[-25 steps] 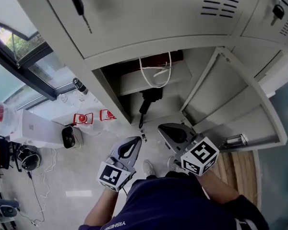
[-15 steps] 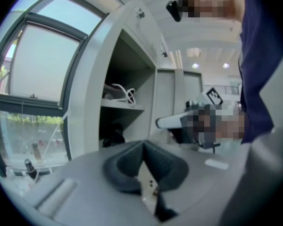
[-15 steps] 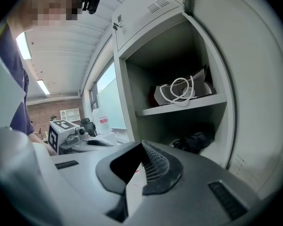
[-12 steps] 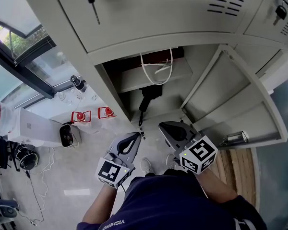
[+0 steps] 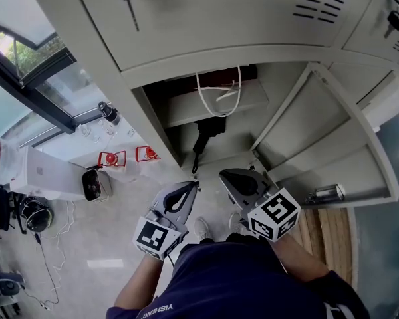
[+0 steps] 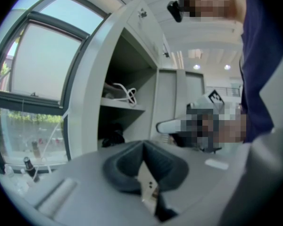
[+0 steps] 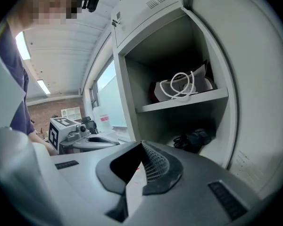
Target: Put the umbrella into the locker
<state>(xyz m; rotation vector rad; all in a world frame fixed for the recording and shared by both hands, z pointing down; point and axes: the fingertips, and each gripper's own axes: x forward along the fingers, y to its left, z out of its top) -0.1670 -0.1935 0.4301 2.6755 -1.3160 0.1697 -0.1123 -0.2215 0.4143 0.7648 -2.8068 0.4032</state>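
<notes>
The black folded umbrella lies inside the grey metal locker, my left fingers and right fingers are shut and empty, so I think I'm done.

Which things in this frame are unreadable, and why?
- Dark bundle under the shelf: right gripper view, too dim and small to confirm an umbrella.
- Bag contents: every view, its own sides hide them.
- Locker floor: left gripper view, the left claw covers it.
</notes>
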